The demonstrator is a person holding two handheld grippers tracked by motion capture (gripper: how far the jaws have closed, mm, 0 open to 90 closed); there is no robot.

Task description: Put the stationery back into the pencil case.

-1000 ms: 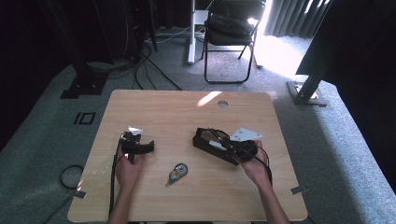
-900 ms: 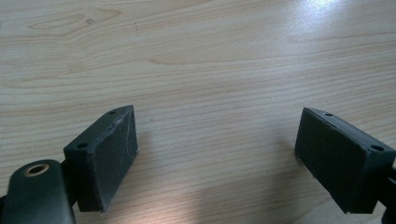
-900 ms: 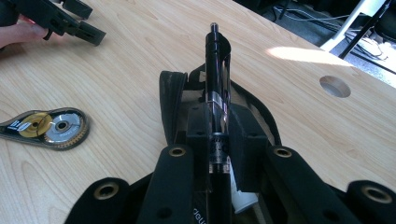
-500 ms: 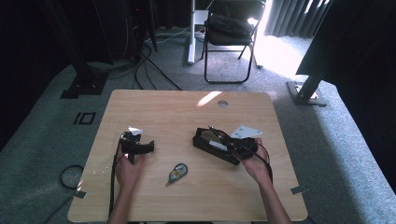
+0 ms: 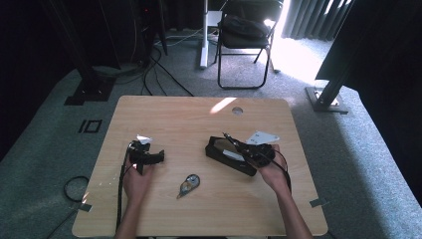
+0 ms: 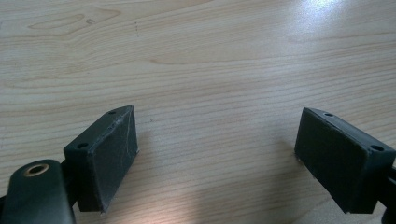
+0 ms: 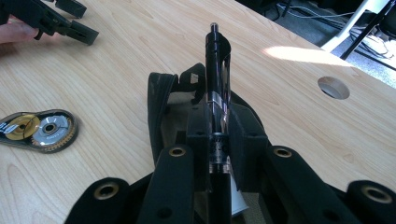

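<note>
Pen [image 7: 218, 88] clamped in right gripper [image 7: 219, 154] over pencil case [image 7: 161, 102]; left gripper [image 6: 219, 154] gapes on bare table [image 6: 210, 56].

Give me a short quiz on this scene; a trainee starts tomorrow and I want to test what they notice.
1. True or false: the right tool is shut on a pen.
2. What lies beneath the pen? A) a pencil case B) a book C) a cup
3. Which flat item lies on the table between the two hands?

Key:
1. True; the pads clamp the pen.
2. A, an open black case.
3. A correction tape. The left tool stands open over bare wood.
</note>
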